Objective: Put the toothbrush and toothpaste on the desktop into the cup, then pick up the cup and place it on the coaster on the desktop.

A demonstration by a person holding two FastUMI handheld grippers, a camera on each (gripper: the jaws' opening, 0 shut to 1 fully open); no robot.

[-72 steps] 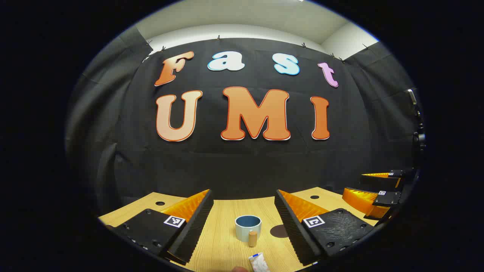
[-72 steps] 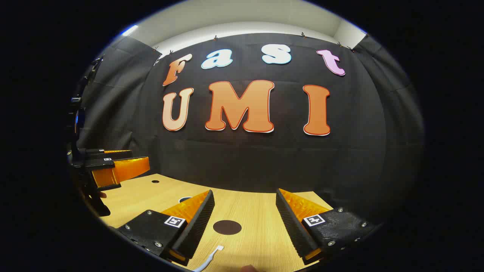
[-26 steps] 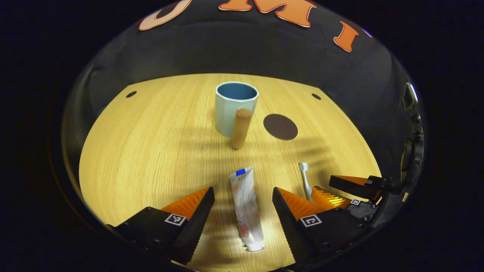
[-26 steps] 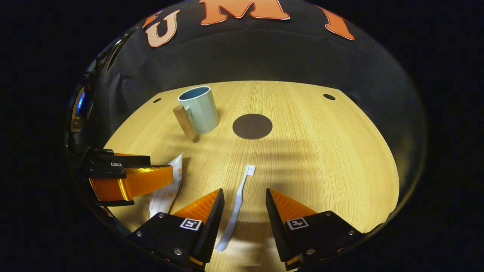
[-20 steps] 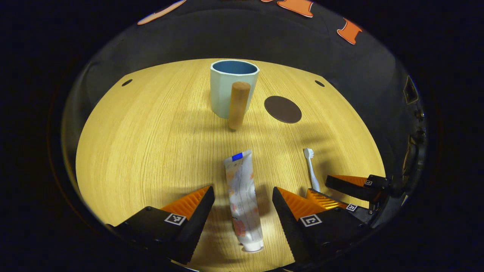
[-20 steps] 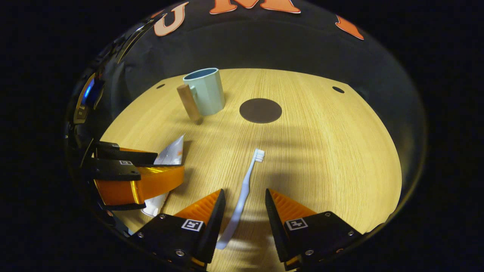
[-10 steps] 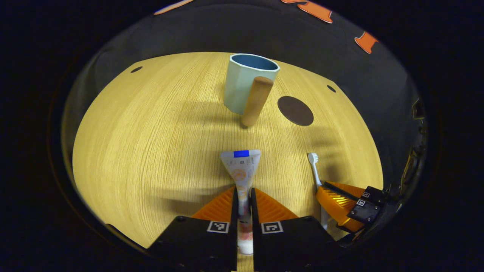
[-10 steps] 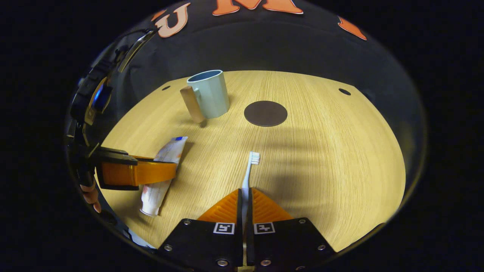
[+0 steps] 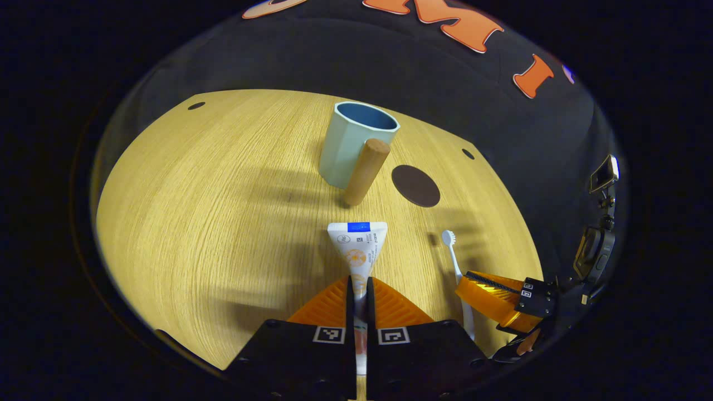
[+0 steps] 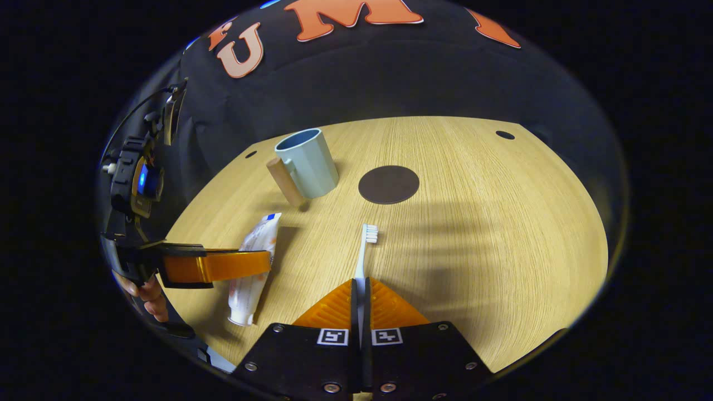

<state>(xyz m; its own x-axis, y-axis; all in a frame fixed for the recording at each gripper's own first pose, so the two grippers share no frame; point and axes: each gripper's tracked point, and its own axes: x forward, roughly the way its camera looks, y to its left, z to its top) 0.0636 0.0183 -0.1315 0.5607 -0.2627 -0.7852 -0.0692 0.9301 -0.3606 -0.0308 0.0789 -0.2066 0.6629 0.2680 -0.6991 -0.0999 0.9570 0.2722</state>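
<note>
Left gripper view: toothpaste print seemingly illegible.

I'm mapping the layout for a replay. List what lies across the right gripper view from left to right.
Left gripper → toothpaste → cup → toothbrush, clamped by the right gripper → coaster.
</note>
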